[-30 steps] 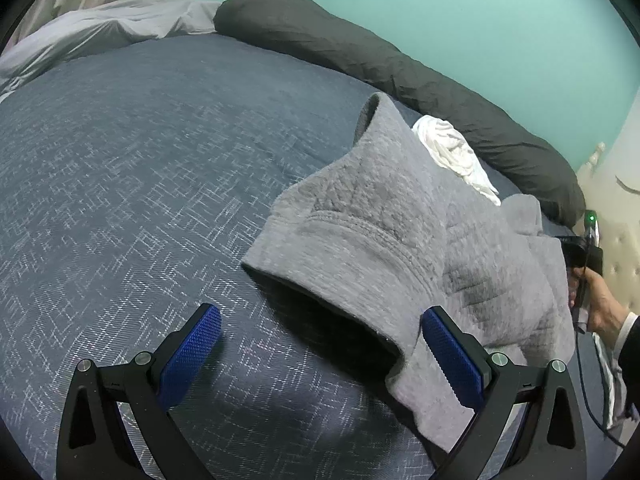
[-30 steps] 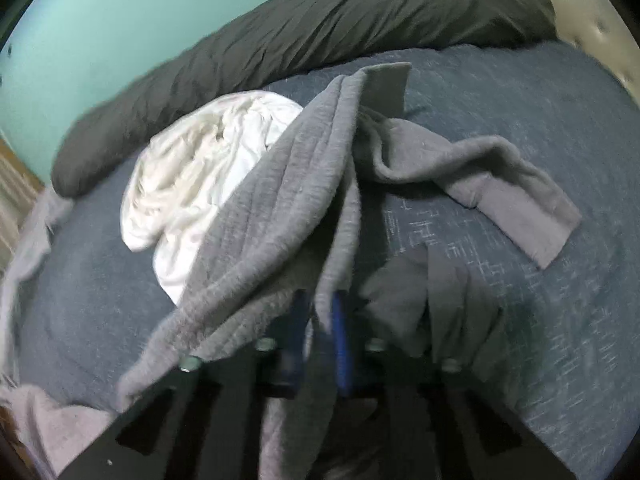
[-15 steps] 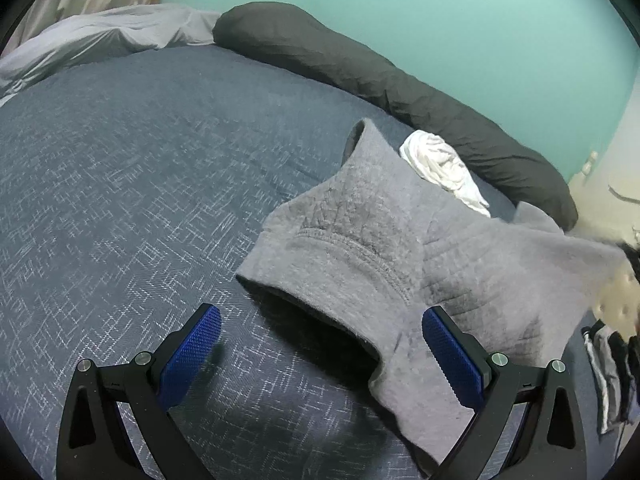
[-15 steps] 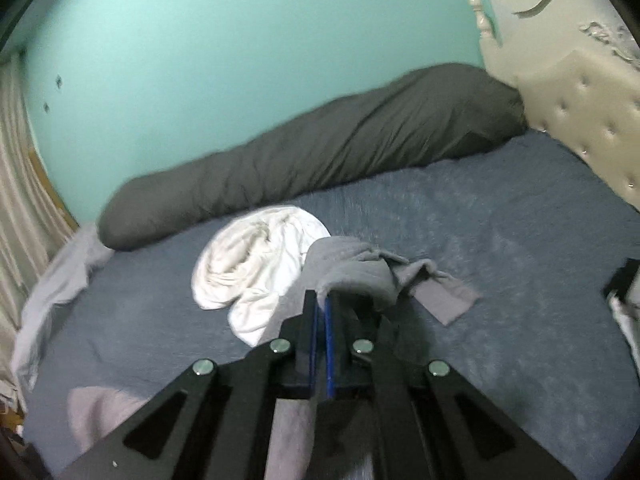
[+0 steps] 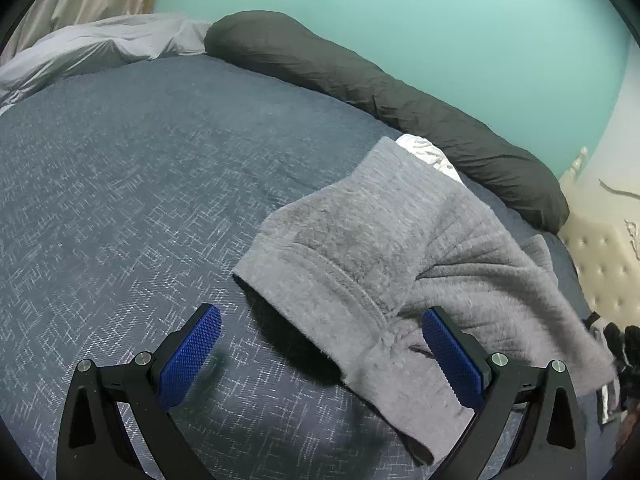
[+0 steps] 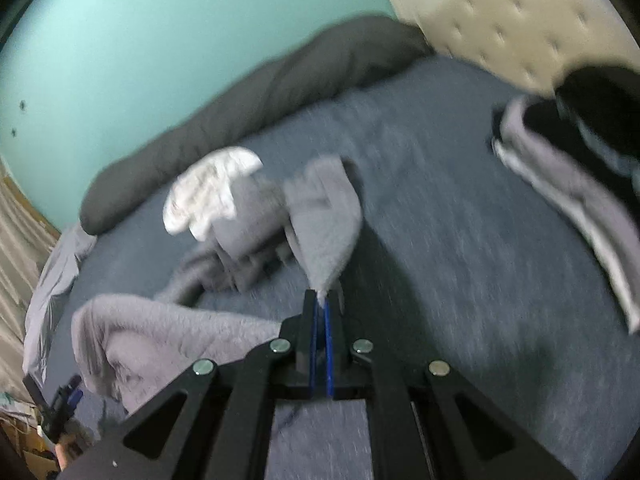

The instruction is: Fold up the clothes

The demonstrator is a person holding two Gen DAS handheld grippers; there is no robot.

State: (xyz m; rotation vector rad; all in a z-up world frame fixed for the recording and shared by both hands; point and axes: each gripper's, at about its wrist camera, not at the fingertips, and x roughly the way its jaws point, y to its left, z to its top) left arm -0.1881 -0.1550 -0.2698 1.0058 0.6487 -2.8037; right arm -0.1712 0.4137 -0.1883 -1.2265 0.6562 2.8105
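A grey quilted sweatshirt [image 5: 384,256] lies spread on the dark blue bedspread [image 5: 120,184]. My left gripper [image 5: 320,350] hovers open over its near hem, the right blue pad [image 5: 450,356] over the cloth and the left pad [image 5: 192,348] over bare bedspread. In the blurred right wrist view my right gripper [image 6: 320,304] is shut on a sleeve end of the grey sweatshirt [image 6: 324,220], which rises from the pinched pads; the body [image 6: 160,332] trails to the lower left. A crumpled white garment [image 6: 208,196] lies behind the sweatshirt, also showing as white garment [image 5: 428,154].
A long dark grey bolster [image 5: 380,92] runs along the teal wall. A pale grey duvet [image 5: 92,44] is bunched at the far left. A cream tufted headboard [image 6: 512,20] stands at the right, with a black and grey pile of clothes [image 6: 580,152] beside it.
My right gripper has swung far to the right and a little up, pulling the sleeve out and stretching the sweatshirt sideways. The white garment is now mostly covered in the left view. The left gripper barely moved.
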